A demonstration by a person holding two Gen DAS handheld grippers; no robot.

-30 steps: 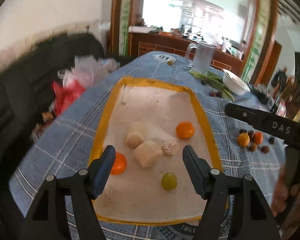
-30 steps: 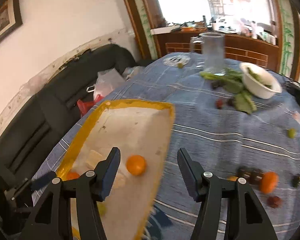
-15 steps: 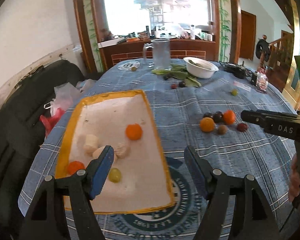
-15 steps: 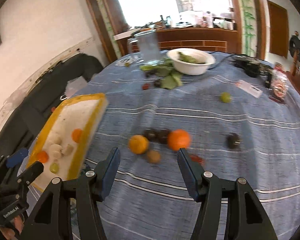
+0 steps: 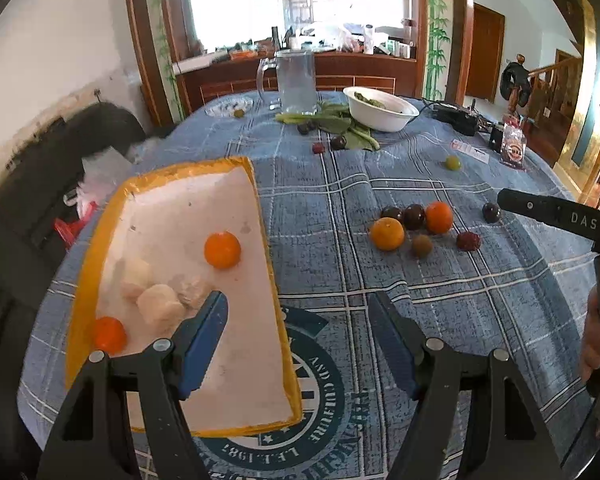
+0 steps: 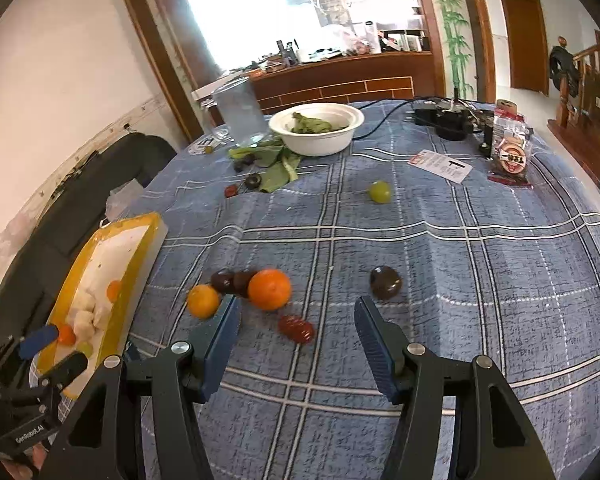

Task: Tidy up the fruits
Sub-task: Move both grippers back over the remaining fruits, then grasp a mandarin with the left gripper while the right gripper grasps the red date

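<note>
Daylight is pouring through a window (image 5: 296,4) ahead; a dark sofa (image 6: 80,184) is sitting left, a wooden door (image 6: 524,36) standing far right.

The left wrist view looks forward and steeply down along its own two fingers (image 5: 204,332) from above the near edge of the blue plaid tablecloth (image 5: 328,208), the yellow-rimmed tray (image 5: 112,216) close beneath at left; the right wrist view sits further right, also tilted down, over the loose fruit cluster (image 6: 268,288); both share that cluster (image 5: 414,222), the tray (image 6: 140,248), the white bowl (image 5: 380,114), the glass pitcher (image 6: 240,112) and the far wooden counter; each view catches the other gripper at its edge.
</note>
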